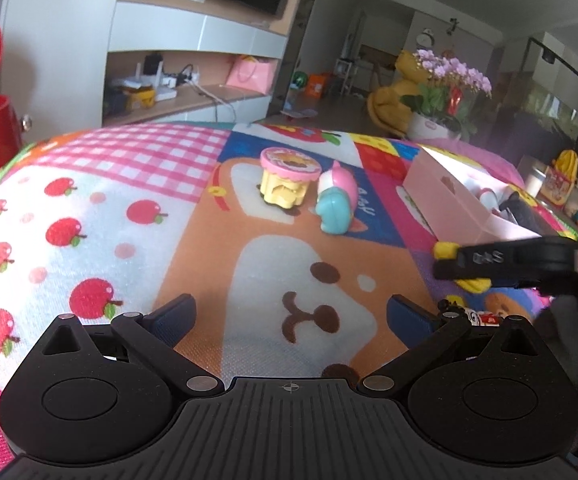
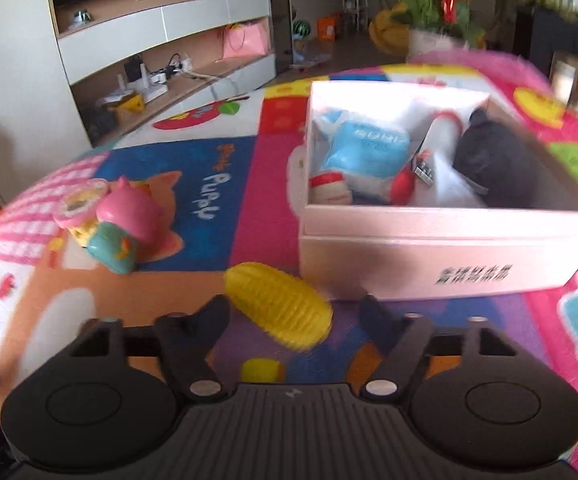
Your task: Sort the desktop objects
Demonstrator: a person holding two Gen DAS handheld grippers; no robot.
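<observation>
The left gripper (image 1: 289, 312) is hovering over the bench (image 1: 137, 216), which is lying under a bright patchwork cloth (image 2: 225, 184) printed with apples and a puppy face, and its jaws are standing wide open with nothing between them. Ahead of it a yellow toy cup with a pink lid (image 1: 287, 178) is standing upright, and a pink and teal toy (image 1: 336, 204) is lying just beside it on its right, the two looking to be touching.

The right gripper (image 2: 295, 314) is sitting low over the cloth with its jaws spread apart around a yellow toy corn cob (image 2: 279, 306); the corn is lying tilted between the fingers, closer to the left one, and no finger is pressing on it. A small yellow block (image 2: 261, 369) is lying on the cloth just below the corn.

Directly beyond the corn a pink box (image 2: 441, 248) is standing open, its near wall close to the cob. Inside it a blue packet (image 2: 365, 146), a small red and white bottle (image 2: 331, 190) and a dark soft thing (image 2: 497, 164) are crowding together. A potted plant with purple flowers (image 1: 449, 88) is standing well behind the bench.
</observation>
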